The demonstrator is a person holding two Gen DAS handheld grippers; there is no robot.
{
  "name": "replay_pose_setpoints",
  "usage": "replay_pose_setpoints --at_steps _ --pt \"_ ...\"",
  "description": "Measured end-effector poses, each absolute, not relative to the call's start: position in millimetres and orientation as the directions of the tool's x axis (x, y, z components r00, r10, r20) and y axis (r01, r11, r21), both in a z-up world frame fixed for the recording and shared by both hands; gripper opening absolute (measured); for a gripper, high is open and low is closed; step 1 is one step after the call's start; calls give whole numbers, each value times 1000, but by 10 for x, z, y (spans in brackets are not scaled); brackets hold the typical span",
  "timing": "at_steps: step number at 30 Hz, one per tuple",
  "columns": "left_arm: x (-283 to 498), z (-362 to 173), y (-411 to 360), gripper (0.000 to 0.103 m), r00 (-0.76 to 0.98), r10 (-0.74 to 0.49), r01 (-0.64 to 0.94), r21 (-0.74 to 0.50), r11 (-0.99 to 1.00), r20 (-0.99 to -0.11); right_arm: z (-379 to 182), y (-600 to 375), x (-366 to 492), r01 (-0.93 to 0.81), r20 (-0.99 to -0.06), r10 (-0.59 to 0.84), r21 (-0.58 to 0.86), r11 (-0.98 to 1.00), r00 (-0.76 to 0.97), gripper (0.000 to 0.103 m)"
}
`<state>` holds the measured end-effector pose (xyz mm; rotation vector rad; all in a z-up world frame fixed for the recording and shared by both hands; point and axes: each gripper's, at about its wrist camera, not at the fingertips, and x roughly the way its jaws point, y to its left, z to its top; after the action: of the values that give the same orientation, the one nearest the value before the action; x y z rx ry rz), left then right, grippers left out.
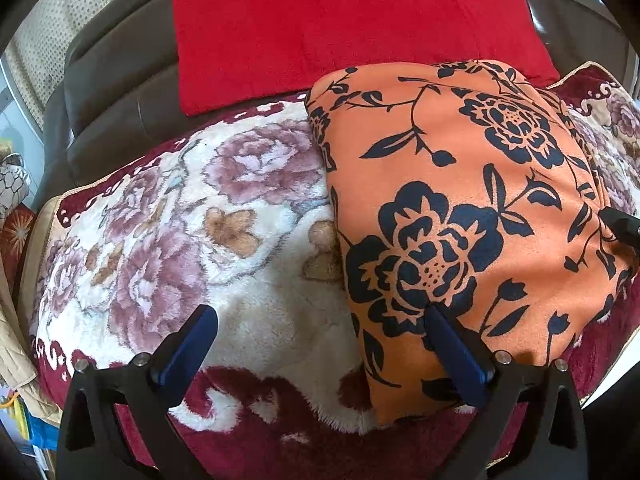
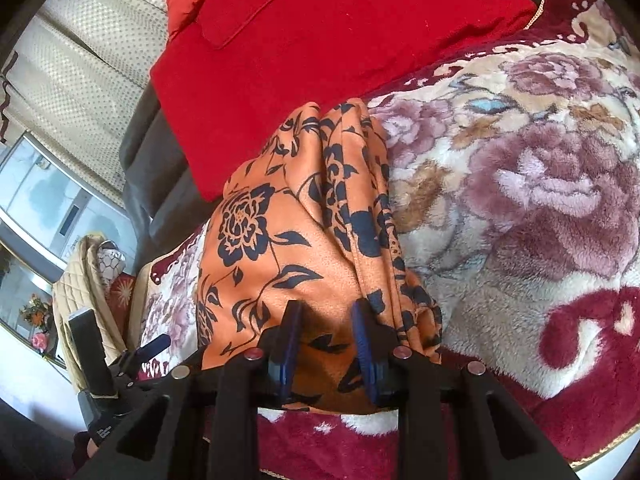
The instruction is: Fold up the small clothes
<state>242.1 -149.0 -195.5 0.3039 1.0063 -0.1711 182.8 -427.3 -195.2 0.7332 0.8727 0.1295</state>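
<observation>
Right tongs [image 2: 330, 336] pinching bunched cloth [image 2: 280, 240] edge, likely for folding; left tongs [image 1: 320, 344] spread, idle over blanket [image 1: 180, 208] front edge.

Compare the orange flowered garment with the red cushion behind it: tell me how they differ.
The orange flowered garment carries a dark flower-and-leaf print; the red cushion is plain.
The garment lies folded on the plush floral blanket; the cushion sits behind it, towards the sofa back.
The right gripper is shut on bunched folds of the garment; neither gripper touches the cushion.
Both are soft fabric in warm colours.
</observation>
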Motion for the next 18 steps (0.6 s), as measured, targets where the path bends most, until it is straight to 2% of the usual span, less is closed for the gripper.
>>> replay_pose_setpoints --at_steps 18 --pt "2532 -1858 -1543 103 483 6 328 188 926 -876 -1948 -4293 1813 178 -644 404 645 743 649 31"
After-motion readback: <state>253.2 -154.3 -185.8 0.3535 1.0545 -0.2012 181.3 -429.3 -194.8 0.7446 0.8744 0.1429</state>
